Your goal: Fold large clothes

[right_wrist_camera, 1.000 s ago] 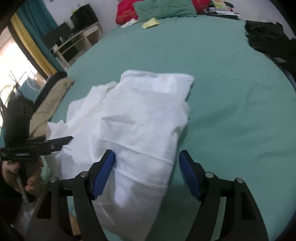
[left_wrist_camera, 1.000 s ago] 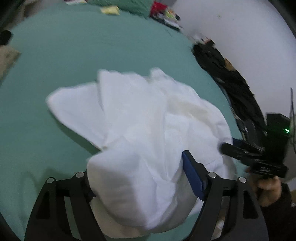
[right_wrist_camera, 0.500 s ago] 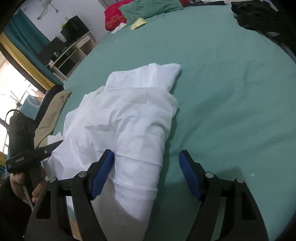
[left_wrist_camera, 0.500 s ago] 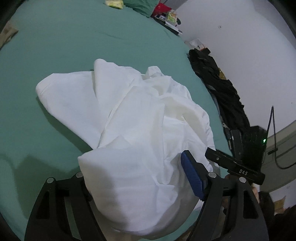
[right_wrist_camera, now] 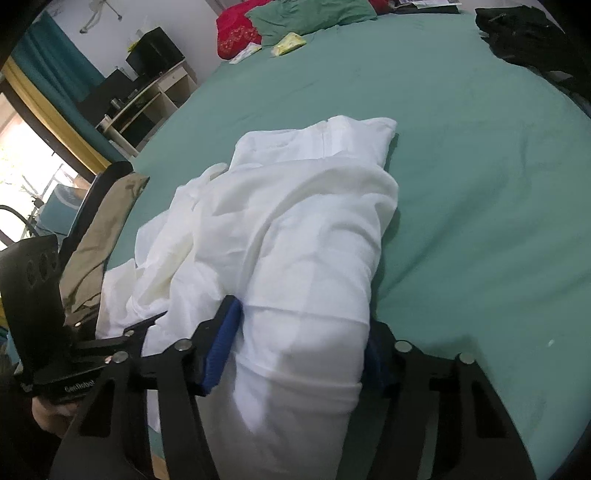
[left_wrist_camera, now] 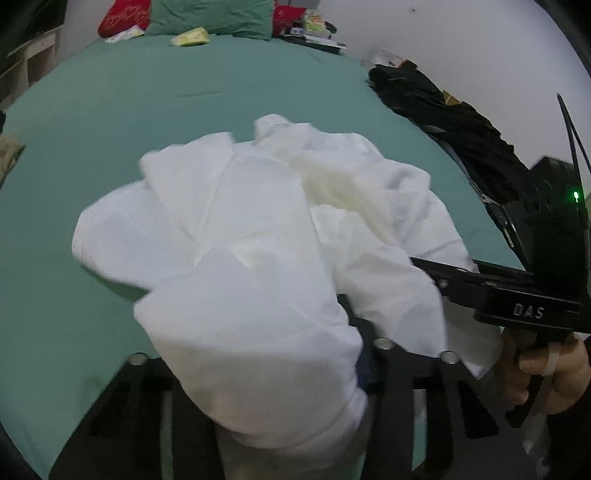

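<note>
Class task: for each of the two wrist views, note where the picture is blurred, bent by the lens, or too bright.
Left wrist view: the white garment is smeared by motion blur, and the green bed curves with the fisheye. Right wrist view: the garment is sharper, the window on the left is washed out by daylight, and the corners go black.

A home bedroom: green-sheeted bed, pillows, curtains

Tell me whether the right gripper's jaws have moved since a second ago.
Yes. The right gripper is closing: its blue pads, earlier wide apart with one over bare green bedsheet, now sit against the white garment bunched between them.
</note>
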Demonstrator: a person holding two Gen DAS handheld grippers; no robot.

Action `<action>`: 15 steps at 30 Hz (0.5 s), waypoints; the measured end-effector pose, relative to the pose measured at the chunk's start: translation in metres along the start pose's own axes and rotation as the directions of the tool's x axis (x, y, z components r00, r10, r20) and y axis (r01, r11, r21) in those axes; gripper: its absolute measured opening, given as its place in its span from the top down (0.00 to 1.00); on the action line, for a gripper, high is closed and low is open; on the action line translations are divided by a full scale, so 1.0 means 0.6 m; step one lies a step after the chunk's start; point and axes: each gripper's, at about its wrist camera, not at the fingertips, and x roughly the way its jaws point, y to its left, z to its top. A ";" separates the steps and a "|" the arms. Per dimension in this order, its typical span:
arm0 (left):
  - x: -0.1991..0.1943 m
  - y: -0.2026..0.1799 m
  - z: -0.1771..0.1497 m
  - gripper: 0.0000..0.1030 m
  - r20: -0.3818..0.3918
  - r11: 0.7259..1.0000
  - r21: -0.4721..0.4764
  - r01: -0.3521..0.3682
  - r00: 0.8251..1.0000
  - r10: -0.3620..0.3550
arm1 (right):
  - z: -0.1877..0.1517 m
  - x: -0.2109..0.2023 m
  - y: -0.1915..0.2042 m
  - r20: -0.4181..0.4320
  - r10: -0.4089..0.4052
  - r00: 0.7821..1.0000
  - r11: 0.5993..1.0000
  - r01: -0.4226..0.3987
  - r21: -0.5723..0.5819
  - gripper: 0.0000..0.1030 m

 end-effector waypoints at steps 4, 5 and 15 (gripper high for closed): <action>-0.009 -0.008 -0.002 0.72 0.014 1.000 0.005 0.003 1.000 -0.003 | -0.003 -0.006 0.000 0.012 0.007 1.000 1.000 -0.007 0.010 0.59; -0.012 -0.011 -0.002 0.72 0.019 1.000 0.009 0.002 1.000 -0.002 | -0.004 -0.008 0.002 0.018 0.006 1.000 1.000 -0.006 0.009 0.60; -0.043 -0.004 -0.005 0.79 0.062 1.000 -0.029 0.011 0.998 -0.009 | -0.006 -0.042 0.039 0.084 0.003 0.996 0.998 0.002 -0.057 0.71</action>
